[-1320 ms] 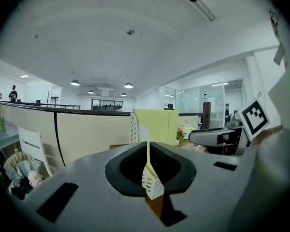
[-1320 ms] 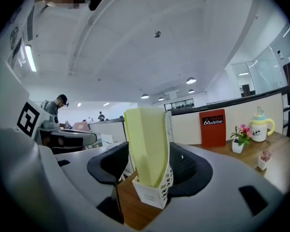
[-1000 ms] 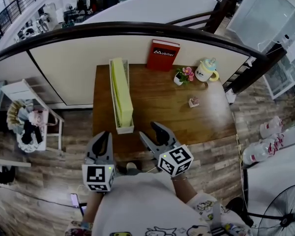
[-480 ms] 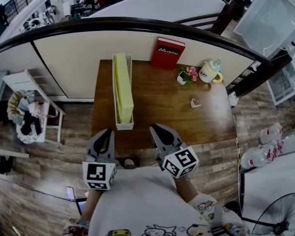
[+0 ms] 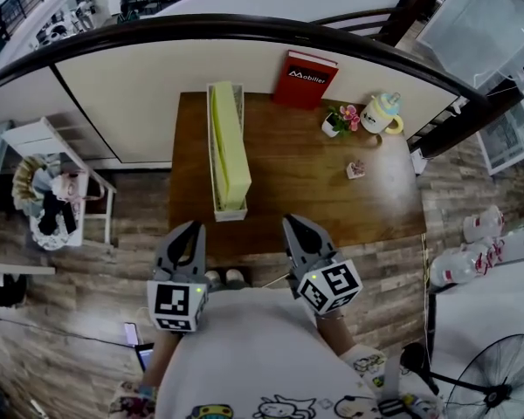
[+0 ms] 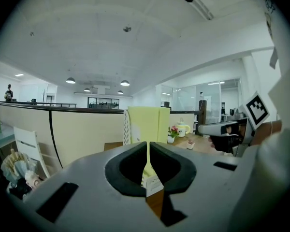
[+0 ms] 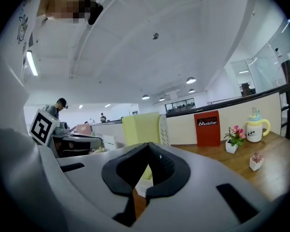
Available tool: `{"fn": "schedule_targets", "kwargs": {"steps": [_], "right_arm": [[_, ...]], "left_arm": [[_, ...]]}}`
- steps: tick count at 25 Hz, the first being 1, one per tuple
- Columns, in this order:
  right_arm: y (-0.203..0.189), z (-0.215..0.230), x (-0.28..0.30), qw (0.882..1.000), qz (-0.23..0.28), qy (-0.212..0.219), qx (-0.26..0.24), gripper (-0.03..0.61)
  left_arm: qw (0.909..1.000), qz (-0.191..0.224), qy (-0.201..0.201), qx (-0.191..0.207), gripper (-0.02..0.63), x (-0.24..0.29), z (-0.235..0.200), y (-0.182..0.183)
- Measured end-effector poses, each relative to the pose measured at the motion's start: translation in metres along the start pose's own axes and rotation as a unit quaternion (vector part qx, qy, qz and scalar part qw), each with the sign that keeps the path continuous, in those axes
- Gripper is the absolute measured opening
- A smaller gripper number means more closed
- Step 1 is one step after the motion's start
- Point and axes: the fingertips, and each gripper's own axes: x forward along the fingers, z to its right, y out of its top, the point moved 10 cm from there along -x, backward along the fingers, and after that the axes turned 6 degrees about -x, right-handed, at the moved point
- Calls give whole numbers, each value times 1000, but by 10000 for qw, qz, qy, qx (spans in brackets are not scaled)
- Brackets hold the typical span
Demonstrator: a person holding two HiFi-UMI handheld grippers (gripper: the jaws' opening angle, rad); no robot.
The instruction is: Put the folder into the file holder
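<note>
My right gripper (image 5: 291,223) has just closed, with nothing between its jaws; my left gripper (image 5: 190,228) is closed and empty too. The folder (image 5: 230,138) stands in the holder (image 5: 230,213) along the table's (image 5: 323,190) left edge, so the job looks done.

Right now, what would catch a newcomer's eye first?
The yellow-green folder standing in the white holder at the left of the table, then the red book at its back edge. Just short of its near edge, the left tongs and right tongs are shut and empty; the right have just closed.
</note>
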Motion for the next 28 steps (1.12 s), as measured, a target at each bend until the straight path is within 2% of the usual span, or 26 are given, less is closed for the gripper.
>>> {"fn": "schedule_targets", "kwargs": {"steps": [10,28], "right_arm": [[-3,-6,8,9996,-127,230,57,0],[-5,-7,11,9997,-201,112,128,0]], "left_arm": [[9999,-94,-25,-83,18,3,-6,-4],[9997,-171,-103,-145,18,6,-12,-7]]}}
